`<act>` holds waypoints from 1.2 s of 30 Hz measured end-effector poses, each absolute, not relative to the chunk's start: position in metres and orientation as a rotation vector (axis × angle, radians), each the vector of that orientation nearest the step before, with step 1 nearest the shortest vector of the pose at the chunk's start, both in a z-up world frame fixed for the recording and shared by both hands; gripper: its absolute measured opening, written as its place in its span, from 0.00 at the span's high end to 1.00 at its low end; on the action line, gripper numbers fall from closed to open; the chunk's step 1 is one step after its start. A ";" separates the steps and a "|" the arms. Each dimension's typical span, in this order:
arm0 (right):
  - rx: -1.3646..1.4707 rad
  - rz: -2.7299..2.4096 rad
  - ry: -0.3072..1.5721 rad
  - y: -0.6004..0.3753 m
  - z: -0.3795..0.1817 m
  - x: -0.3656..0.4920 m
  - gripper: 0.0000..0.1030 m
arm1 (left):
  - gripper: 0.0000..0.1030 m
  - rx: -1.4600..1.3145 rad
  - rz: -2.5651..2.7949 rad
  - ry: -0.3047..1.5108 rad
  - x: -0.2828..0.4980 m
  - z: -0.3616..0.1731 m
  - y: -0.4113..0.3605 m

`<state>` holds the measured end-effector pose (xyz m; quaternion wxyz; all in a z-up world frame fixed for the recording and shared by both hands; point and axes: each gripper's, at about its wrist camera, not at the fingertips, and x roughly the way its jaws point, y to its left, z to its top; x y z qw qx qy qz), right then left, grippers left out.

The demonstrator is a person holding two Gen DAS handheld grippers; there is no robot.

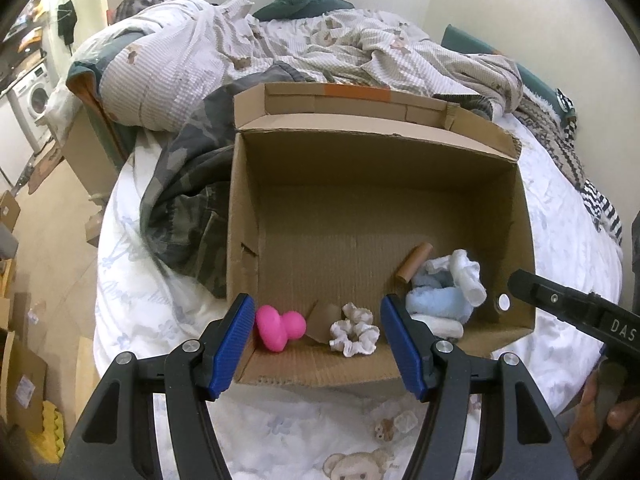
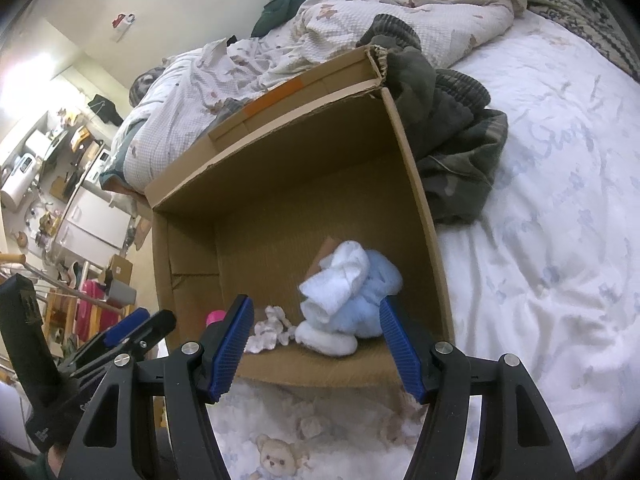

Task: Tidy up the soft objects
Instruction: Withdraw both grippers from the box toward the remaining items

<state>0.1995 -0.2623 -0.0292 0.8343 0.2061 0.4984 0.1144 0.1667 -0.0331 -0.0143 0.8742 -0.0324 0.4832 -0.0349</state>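
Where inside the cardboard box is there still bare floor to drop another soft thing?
Bare: the box floor's far half, up to the back wall. Crowded: the near edge, with pink toy, scrunchie and towel bundle lined up.

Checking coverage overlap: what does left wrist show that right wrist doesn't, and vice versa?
Left wrist only: the whole pink toy, the brown cardboard tube lying clear on the box floor, and a washing machine far left.

Right wrist only: a cluttered shelf area and the camouflage garment beside the box's right wall.

Both: the cardboard box, the patterned scrunchie, the blue and white cloth bundle, the bed, and each view's own open, empty tool.
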 end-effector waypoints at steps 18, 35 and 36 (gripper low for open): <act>0.361 0.196 1.109 -0.274 -0.038 0.146 0.33 | 0.39 -0.030 -0.075 1.029 0.115 -0.024 -0.041; 0.411 0.172 1.277 -0.287 -0.078 0.143 0.29 | 0.39 -0.042 -0.053 1.109 0.099 -0.054 -0.049; 0.412 0.167 1.292 -0.287 -0.081 0.144 0.29 | 0.39 -0.037 -0.054 1.113 0.099 -0.055 -0.050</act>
